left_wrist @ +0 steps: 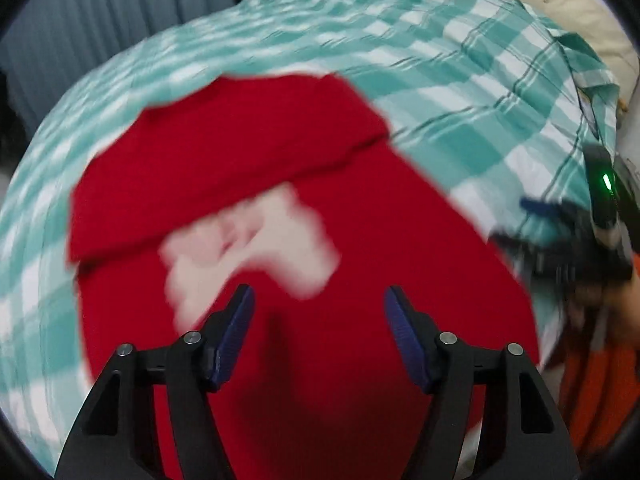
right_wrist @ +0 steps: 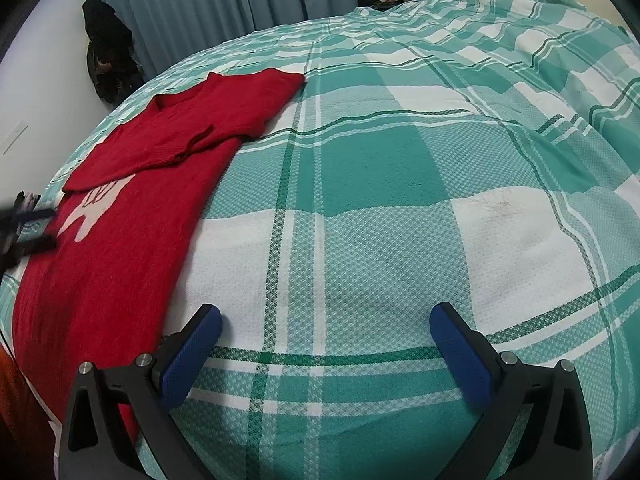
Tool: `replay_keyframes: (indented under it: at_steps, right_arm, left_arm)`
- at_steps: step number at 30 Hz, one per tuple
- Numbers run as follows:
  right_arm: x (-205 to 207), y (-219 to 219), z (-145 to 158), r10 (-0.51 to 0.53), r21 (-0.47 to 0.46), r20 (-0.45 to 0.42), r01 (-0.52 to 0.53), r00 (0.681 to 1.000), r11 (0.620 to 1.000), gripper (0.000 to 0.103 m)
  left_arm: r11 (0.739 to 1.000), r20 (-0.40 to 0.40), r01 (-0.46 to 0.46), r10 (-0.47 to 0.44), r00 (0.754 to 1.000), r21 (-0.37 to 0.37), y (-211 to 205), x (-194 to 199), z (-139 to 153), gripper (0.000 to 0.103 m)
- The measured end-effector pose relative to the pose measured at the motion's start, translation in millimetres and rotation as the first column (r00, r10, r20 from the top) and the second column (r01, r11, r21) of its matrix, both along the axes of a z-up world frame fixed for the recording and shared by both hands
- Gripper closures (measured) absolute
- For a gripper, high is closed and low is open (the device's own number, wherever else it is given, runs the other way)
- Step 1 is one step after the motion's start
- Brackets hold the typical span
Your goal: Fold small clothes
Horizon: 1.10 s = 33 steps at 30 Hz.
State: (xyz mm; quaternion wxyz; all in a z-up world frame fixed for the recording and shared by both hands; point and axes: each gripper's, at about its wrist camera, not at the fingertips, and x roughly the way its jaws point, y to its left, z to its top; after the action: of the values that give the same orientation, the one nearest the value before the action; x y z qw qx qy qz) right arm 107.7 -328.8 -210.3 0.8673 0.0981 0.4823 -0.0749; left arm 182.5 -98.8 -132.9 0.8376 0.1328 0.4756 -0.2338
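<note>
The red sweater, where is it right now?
The red sweater lies flat on the left side of the checked bedspread in the right wrist view, directly under the left gripper.

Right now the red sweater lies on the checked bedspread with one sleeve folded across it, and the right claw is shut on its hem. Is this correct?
Not quite. The right claw is open, over bare checked bedspread, holding nothing, as the right wrist view shows. The red sweater does lie there with one sleeve folded across it.

Small red knitted sweater (right_wrist: 132, 216) with a white chest motif. Spread flat on the bed. One sleeve folded across the chest.
</note>
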Motion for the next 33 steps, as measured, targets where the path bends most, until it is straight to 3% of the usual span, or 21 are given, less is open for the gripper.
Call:
replay_keyframes:
  at_steps: [3, 5, 7, 12, 13, 15, 16, 17, 19, 20, 22, 26, 28, 30, 31, 32, 33]
  right_arm:
    - [0.4, 0.1, -0.6, 0.004, 0.002, 0.001, -0.004, 1.000, 1.000, 0.000]
    - [1.0, 0.1, -0.7, 0.005, 0.001, 0.001, -0.005, 1.000, 1.000, 0.000]
    - [1.3, 0.3, -0.8, 0.003, 0.000, 0.002, -0.003, 1.000, 1.000, 0.000]
    - [1.0, 1.3, -1.8, 0.002, -0.011, 0.007, -0.002, 1.000, 1.000, 0.000]
    - [1.3, 1.4, -2.1, 0.001, -0.014, 0.008, -0.001, 1.000, 1.000, 0.000]
    - [2.0, 1.8, -2.5, -0.001, -0.018, 0.008, 0.001, 1.000, 1.000, 0.000]
    - [2.2, 2.0, -2.5, -0.002, -0.020, 0.008, 0.003, 1.000, 1.000, 0.000]
    - [2.6, 2.1, -2.6, -0.004, -0.022, 0.008, 0.004, 1.000, 1.000, 0.000]
    - [3.6, 2.1, -2.9, -0.004, -0.025, 0.007, 0.004, 1.000, 1.000, 0.000]
    - [3.8, 2.1, -2.9, -0.003, -0.026, 0.007, 0.003, 1.000, 1.000, 0.000]
    - [4.4, 1.0, -3.2, -0.001, -0.024, 0.008, 0.001, 1.000, 1.000, 0.000]
    - [5.6, 0.2, -3.3, 0.001, -0.023, 0.007, -0.001, 1.000, 1.000, 0.000]
    - [5.7, 0.0, -3.3, 0.001, -0.023, 0.008, -0.001, 1.000, 1.000, 0.000]
    - [5.7, 0.2, -3.3, 0.000, -0.024, 0.008, 0.000, 1.000, 1.000, 0.000]
    - [5.8, 0.2, -3.2, 0.000, -0.025, 0.007, 0.000, 1.000, 1.000, 0.000]
    - [5.8, 0.4, -3.3, 0.000, -0.026, 0.007, 0.000, 1.000, 1.000, 0.000]
    - [5.9, 0.8, -3.5, -0.001, -0.029, 0.008, 0.002, 1.000, 1.000, 0.000]
  left_arm:
    - [0.988, 0.026, -0.152, 0.151, 0.988, 0.029, 72.7, 19.0, 10.4, 0.030]
    - [0.956, 0.026, -0.291, 0.290, 0.957, 0.040, 122.7, 46.7, 8.5, 0.029]
    - [0.932, 0.015, -0.363, 0.363, 0.932, 0.004, 153.4, 70.6, 5.2, 0.029]
    - [0.929, 0.020, -0.368, 0.368, 0.930, 0.036, 145.3, 112.6, -28.1, 0.029]
    - [0.922, 0.027, -0.383, 0.382, 0.924, 0.050, 139.2, 119.4, -34.3, 0.029]
    - [0.886, 0.080, -0.456, 0.450, 0.889, 0.079, 142.8, 133.3, -45.0, 0.032]
    - [0.865, 0.107, -0.496, 0.488, 0.866, 0.074, 149.2, 133.1, -47.2, 0.057]
    - [0.828, 0.089, -0.561, 0.557, 0.826, 0.020, 164.3, 136.1, -49.7, 0.087]
    - [0.777, 0.001, -0.622, 0.625, 0.781, -0.097, 185.1, 135.0, -53.4, 0.094]
    - [0.771, 0.006, -0.629, 0.632, 0.775, -0.104, 186.3, 130.5, -53.5, 0.095]
    - [0.794, 0.039, -0.604, 0.607, 0.794, -0.069, 179.9, 122.8, -55.2, 0.095]
    - [0.753, -0.061, -0.638, 0.637, 0.768, -0.161, 203.6, 119.7, -57.1, 0.086]
    - [0.759, -0.073, -0.631, 0.629, 0.774, -0.159, 204.0, 119.0, -56.2, 0.083]
    - [0.775, -0.062, -0.619, 0.617, 0.785, -0.123, 199.5, 114.8, -51.1, 0.072]
    - [0.778, -0.050, -0.620, 0.618, 0.784, -0.103, 199.1, 109.0, -48.3, 0.056]
    - [0.774, -0.038, -0.628, 0.627, 0.778, -0.087, 199.3, 104.1, -47.2, 0.035]
    - [0.763, -0.023, -0.642, 0.642, 0.766, -0.069, 202.4, 95.5, -45.4, 0.025]
